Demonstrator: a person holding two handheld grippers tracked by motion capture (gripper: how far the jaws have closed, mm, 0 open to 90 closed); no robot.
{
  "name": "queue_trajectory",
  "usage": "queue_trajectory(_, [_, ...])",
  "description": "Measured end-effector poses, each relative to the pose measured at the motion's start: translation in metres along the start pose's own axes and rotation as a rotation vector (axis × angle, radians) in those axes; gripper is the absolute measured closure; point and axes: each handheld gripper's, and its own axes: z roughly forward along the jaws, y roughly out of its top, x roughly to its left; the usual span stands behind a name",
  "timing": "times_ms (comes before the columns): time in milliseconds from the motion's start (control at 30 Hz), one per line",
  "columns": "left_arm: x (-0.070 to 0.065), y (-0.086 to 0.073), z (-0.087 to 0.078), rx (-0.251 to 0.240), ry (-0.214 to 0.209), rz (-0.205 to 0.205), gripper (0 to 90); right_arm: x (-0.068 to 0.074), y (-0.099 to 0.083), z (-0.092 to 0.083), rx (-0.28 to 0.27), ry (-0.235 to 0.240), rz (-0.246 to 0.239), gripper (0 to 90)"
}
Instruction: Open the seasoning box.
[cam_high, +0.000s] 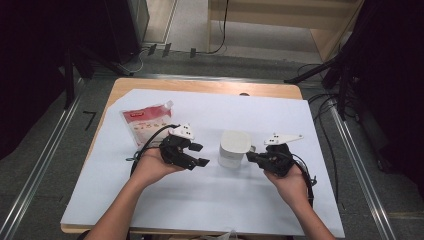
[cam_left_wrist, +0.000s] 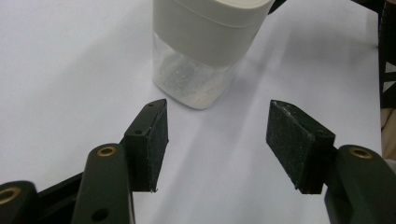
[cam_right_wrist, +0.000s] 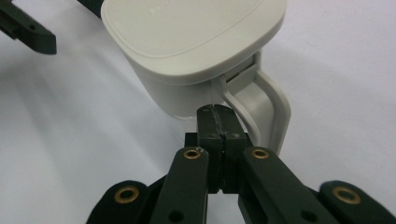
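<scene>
a squat clear plastic container with a rounded off-white lid and side handle (cam_high: 234, 148) stands upright near the middle of the white-covered surface (cam_high: 200, 200), well in from every edge. the left tongs (cam_high: 198, 154) sit just beside it on the side toward the left edge, jaws apart with nothing between them, pads (cam_left_wrist: 154, 140) aimed at the container's clear lower wall. the right tongs (cam_right_wrist: 218, 116) are pressed together with their tips at the container's handle, whether merely touching it cannot be told, while a red and white spouted pouch (cam_high: 148, 121) lies toward the far left corner.
</scene>
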Motion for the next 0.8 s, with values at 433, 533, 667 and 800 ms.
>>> queue_trajectory(433, [0.005, 0.027, 0.007, -0.01, -0.026, 0.017, 43.4, -0.017, 0.004, 0.0, 0.049, 0.022, -0.047, 90.0])
queue_trajectory(533, [0.011, 0.036, 0.009, -0.007, -0.033, 0.025, 42.1, -0.022, 0.005, -0.001, 0.039, 0.021, -0.031, 90.0])
queue_trajectory(667, [0.018, 0.044, 0.014, -0.023, -0.055, 0.026, 35.0, -0.026, 0.007, 0.001, 0.03, 0.015, -0.025, 90.0])
queue_trajectory(800, [0.019, 0.045, 0.018, -0.01, -0.055, 0.026, 32.0, -0.024, 0.008, -0.002, 0.02, 0.018, -0.029, 90.0])
